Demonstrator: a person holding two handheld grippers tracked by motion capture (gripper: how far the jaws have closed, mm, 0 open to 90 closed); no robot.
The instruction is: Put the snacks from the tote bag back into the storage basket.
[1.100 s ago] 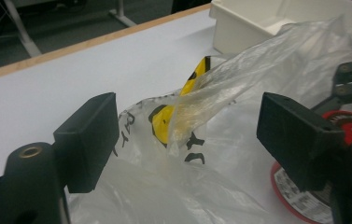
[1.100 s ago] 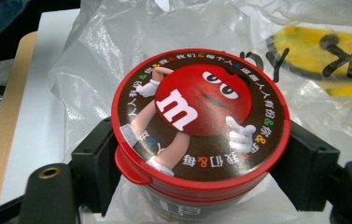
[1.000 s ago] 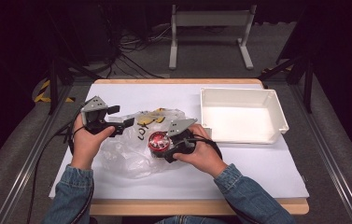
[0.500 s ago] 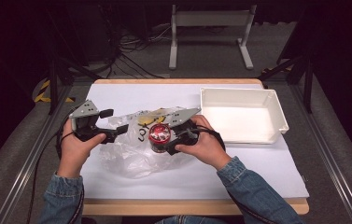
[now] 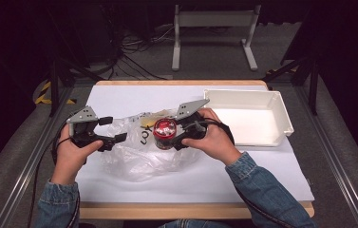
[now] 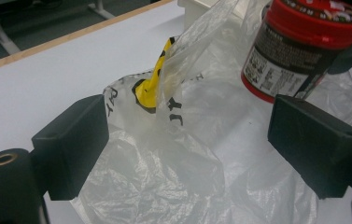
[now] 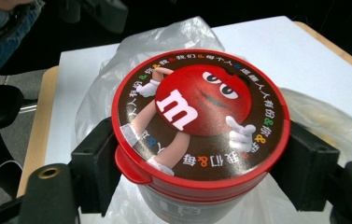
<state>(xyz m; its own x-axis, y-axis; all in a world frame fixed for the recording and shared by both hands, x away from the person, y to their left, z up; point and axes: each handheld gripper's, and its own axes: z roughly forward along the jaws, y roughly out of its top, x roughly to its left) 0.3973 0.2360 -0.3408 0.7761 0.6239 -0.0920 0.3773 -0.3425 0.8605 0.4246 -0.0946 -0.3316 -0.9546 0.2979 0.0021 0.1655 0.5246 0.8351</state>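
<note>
On white table [image 5: 119, 97] by dark floor, right tool [image 5: 179, 133] pinches candy jar [image 5: 164, 133]; left tool [image 5: 112, 130] spread

We see a white-topped table [image 5: 119, 97] with wood edging on grey carpet floor [image 5: 343, 142], dark surroundings. Behind it: white metal stand [image 5: 213, 21], cable tangle [image 5: 134, 47], yellow-black hazard tape [image 5: 43, 92] far left.

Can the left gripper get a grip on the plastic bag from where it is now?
Probably yes. The left gripper is open, its jaws standing either side of the plastic bag with nothing between them. The candy jar, clamped in the right gripper, sits off to one side.
</note>
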